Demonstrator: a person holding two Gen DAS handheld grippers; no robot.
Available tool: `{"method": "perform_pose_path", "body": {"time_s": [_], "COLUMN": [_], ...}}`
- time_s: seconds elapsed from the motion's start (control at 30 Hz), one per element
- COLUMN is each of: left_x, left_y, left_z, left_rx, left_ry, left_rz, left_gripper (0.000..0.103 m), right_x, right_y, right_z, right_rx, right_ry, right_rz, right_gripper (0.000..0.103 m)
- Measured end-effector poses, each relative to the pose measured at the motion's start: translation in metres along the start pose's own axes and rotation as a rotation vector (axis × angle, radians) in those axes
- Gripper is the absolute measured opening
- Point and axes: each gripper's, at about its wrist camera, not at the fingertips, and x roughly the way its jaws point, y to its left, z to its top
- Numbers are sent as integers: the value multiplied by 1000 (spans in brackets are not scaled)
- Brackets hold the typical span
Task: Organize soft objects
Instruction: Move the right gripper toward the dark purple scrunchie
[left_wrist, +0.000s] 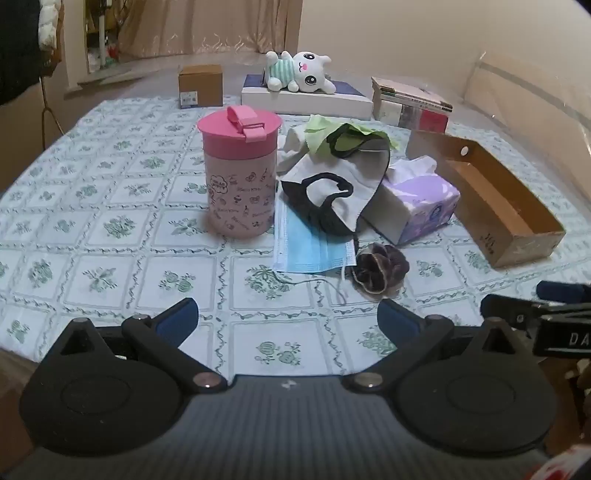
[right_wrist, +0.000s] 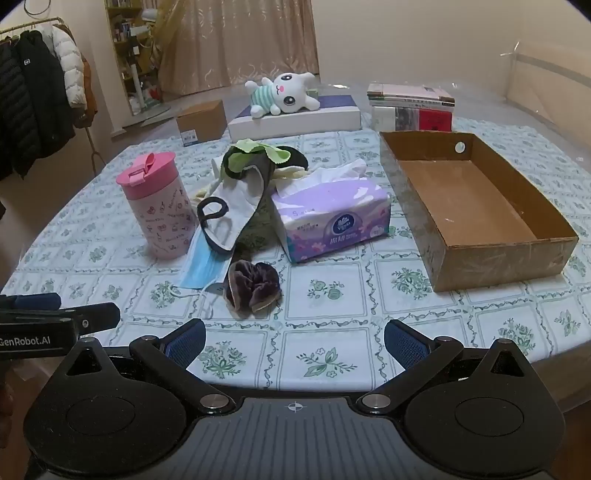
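Grippers both spread fully wide, holding nothing, hovering above the near edge of the table (left_wrist: 110, 229), touching none of the objects. Left gripper (left_wrist: 288, 314) angled down toward bare patterned cloth, blue pads clear of everything; nearest item just beyond it the brown scrunchie (left_wrist: 380, 273). Right gripper (right_wrist: 295, 338) likewise empty, fingers wide apart over the cloth, scrunchie (right_wrist: 253, 286) just beyond its left finger.

Soft objects heaped mid-table: blue surgical mask (left_wrist: 314, 247) flat on the cloth, partly under a white-and-black cloth mask (left_wrist: 343, 192), green cloth (left_wrist: 332, 133) on top at the far end of the pile. Tissue pack (right_wrist: 332, 218), purple, just right of the heap, touching it. Pink cup (left_wrist: 240, 177) upright, lid on, just left of the heap. Open cardboard box (right_wrist: 546, 258) at far right, nothing inside. Plush toy (right_wrist: 284, 94) lying on a flat white box (right_wrist: 295, 123) at the far side.
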Motion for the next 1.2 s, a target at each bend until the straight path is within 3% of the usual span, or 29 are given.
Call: {"method": "perform_pose_path", "body": {"time_s": [1.2], "left_x": [-4], "left_y": [0], "left_z": [2], "left_rx": [-36], "left_ry": [-6], "left_rz": [-29], "left_gripper": [102], "right_x": [0], "right_y": [1], "right_z": [-1], "right_rx": [3], "right_ry": [-5], "right_rz": [4], "right_gripper": [102]}}
